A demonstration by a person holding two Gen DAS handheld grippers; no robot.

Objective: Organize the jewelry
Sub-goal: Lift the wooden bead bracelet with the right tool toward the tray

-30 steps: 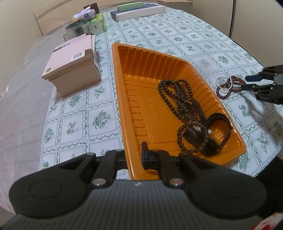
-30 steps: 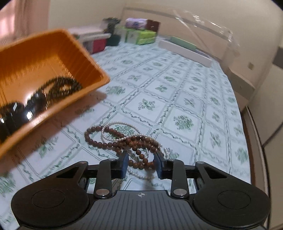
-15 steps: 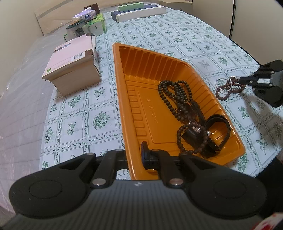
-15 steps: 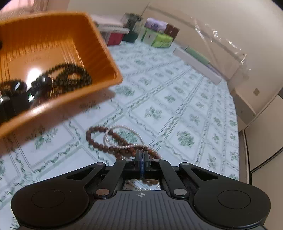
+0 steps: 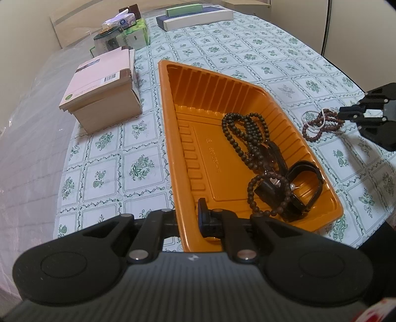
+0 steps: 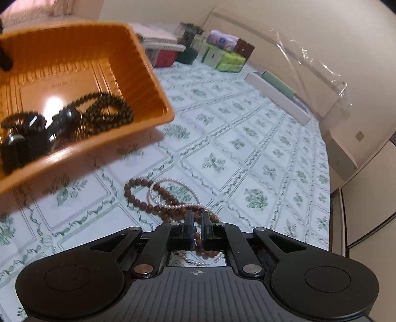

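**Both grippers closed: left on tray rim, right on bead strands**

Left gripper: the jaws are nearly closed, clamped on the near rim of the orange tray, one finger outside the wall and one inside. The tray rests on the bench, which carries a cloth with a green floral check.

Tray contents: a long dark bead necklace lies in loops at the middle of the tray. A dark bead bracelet and black strap items lie tangled toward the near right corner.

Right gripper: the jaws are drawn in to a narrow gap, with brown beads pinched between them. The jaws have just been closing on this cluster. The brown bead bracelet and a thin white pearl strand lie intertwined on the cloth, just beside the tray's right wall and outside it.

Surroundings: a pink-topped cardboard box stands left of the tray. Green packages and a tissue pack stand at the far left of the bench; long flat boxes lie along the far edge. Nothing lies between the tray and the bead cluster.
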